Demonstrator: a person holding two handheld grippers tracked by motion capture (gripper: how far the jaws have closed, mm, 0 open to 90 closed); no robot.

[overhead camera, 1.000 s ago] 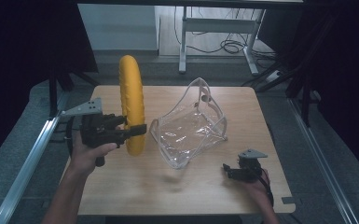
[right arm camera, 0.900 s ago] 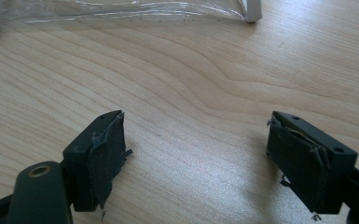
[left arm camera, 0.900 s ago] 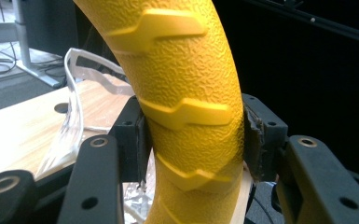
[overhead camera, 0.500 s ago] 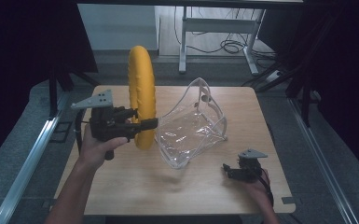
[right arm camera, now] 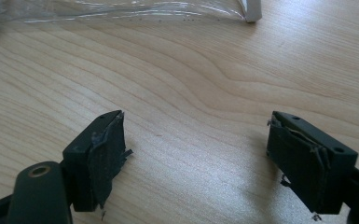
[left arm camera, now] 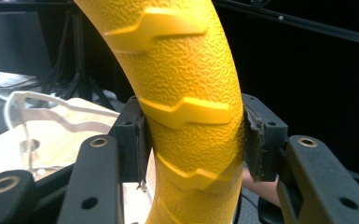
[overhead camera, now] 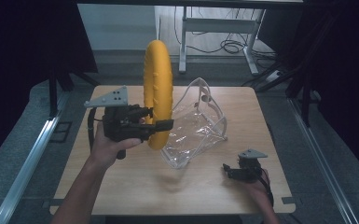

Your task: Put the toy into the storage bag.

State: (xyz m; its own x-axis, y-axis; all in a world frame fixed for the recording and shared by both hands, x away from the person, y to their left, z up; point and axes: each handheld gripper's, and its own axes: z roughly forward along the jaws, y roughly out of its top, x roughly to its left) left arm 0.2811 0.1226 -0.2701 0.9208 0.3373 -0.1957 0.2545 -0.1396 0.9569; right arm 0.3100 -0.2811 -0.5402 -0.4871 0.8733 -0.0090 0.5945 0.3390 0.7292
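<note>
— Gripping a yellow ring (overhead camera: 157,93), the left gripper (overhead camera: 161,125) stands at the left of the wooden table (overhead camera: 121,182), lifted clear of the top, a hand (overhead camera: 107,147) wrapped around its handle. What are its jaws doing?

— They are clamped on the ring's lower part, one pad on each side. In the left gripper view the pads (left arm camera: 137,140) press flat against the ring's pebbled skin (left arm camera: 186,116), between two of its raised ribs. The ring stands upright, edge-on, its bottom above the wood.

— And just to the right of it?

— A clear plastic bag (overhead camera: 193,126) lies at the middle of the table, its mouth gaping toward the ring. The ring hangs just beside that opening; whether it touches the film, I cannot tell.

— Farther right?

— The right gripper (overhead camera: 228,171) sits low near the table's front right corner, well apart from the bag. In the right gripper view its jaws are spread wide over bare wood, nothing between them, the bag's edge (right arm camera: 121,11) lying beyond them.
</note>
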